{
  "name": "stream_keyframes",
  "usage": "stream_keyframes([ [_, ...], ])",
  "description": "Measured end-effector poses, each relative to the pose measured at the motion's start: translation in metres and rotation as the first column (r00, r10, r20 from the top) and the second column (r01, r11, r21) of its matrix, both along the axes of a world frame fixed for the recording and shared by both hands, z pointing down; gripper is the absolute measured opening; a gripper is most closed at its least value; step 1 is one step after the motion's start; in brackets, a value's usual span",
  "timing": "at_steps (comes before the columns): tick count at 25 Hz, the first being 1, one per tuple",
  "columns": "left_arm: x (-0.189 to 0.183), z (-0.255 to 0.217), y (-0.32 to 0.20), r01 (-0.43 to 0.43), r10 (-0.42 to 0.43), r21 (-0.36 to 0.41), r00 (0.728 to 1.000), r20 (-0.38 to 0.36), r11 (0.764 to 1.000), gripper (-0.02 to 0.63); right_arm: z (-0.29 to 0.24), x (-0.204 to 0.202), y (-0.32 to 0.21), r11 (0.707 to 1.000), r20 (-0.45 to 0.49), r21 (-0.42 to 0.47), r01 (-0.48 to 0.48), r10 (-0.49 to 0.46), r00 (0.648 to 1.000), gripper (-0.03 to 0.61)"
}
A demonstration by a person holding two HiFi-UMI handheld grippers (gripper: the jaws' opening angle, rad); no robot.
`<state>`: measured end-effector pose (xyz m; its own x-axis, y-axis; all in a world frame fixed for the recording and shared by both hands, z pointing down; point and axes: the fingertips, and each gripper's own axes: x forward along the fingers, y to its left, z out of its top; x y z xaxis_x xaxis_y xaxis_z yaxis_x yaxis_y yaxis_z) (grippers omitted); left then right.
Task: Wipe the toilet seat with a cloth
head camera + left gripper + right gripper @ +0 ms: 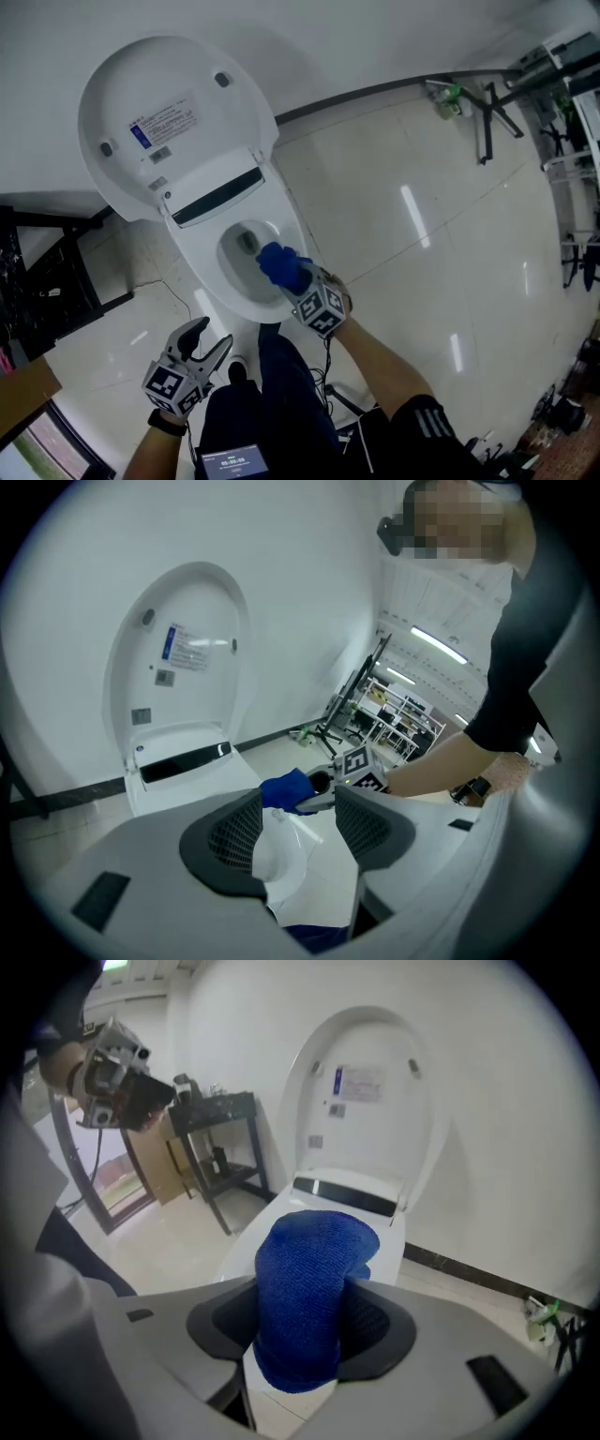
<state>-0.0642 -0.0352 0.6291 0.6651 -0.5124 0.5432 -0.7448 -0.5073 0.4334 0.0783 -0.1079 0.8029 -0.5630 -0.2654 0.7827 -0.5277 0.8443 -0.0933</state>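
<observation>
A white toilet (202,192) stands with its lid (169,112) raised against the wall. A folded blue cloth (279,264) rests on the right front part of the seat rim (302,246), and my right gripper (292,279) is shut on it. In the right gripper view the blue cloth (309,1293) fills the gap between the jaws, with the seat (281,1211) beyond. My left gripper (208,344) hangs open off to the left of the bowl's front, holding nothing. In the left gripper view the cloth (286,791) and the seat rim (281,850) show between the open jaws.
A black metal stand (42,272) is left of the toilet, with a cable on the floor. The person's dark trouser legs (281,394) are right in front of the bowl. A folded black frame (489,117) and racks (572,141) stand at the far right on the tiled floor.
</observation>
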Motion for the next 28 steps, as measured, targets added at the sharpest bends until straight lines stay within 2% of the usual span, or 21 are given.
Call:
stream_keyframes([
  [6, -0.016, -0.07, 0.021, -0.022, 0.025, 0.136, 0.999, -0.021, 0.99, 0.249, -0.15, 0.013, 0.035, 0.984, 0.132, 0.109, -0.139, 0.125, 0.983, 0.235],
  [10, -0.026, -0.127, 0.058, -0.055, 0.067, 0.228, 0.997, -0.045, 0.972, 0.249, -0.248, 0.016, 0.086, 0.956, 0.235, 0.146, -0.255, 0.217, 0.947, 0.235],
  [13, -0.041, -0.167, 0.091, -0.078, 0.099, 0.301, 0.994, -0.055, 0.95, 0.249, -0.307, 0.015, 0.133, 0.916, 0.326, 0.156, -0.37, 0.306, 0.895, 0.235],
  [17, -0.049, -0.236, 0.153, -0.111, 0.146, 0.343, 0.986, -0.079, 0.933, 0.249, -0.383, 0.008, 0.214, 0.855, 0.464, 0.097, -0.509, 0.414, 0.783, 0.235],
  [20, -0.067, -0.264, 0.198, -0.124, 0.166, 0.37, 0.983, -0.082, 0.921, 0.249, -0.425, -0.007, 0.277, 0.817, 0.532, 0.061, -0.574, 0.459, 0.711, 0.235],
  [25, -0.101, -0.27, 0.253, -0.115, 0.161, 0.391, 0.983, -0.086, 0.913, 0.249, -0.468, -0.026, 0.359, 0.783, 0.607, -0.018, -0.621, 0.503, 0.616, 0.235],
  [27, -0.108, -0.274, 0.269, -0.114, 0.159, 0.389, 0.984, -0.085, 0.914, 0.249, -0.482, -0.03, 0.381, 0.781, 0.623, -0.038, -0.624, 0.507, 0.596, 0.233],
  [28, -0.109, -0.277, 0.274, -0.113, 0.159, 0.394, 0.983, -0.086, 0.912, 0.247, -0.489, -0.032, 0.39, 0.782, 0.627, -0.033, -0.623, 0.501, 0.596, 0.233],
])
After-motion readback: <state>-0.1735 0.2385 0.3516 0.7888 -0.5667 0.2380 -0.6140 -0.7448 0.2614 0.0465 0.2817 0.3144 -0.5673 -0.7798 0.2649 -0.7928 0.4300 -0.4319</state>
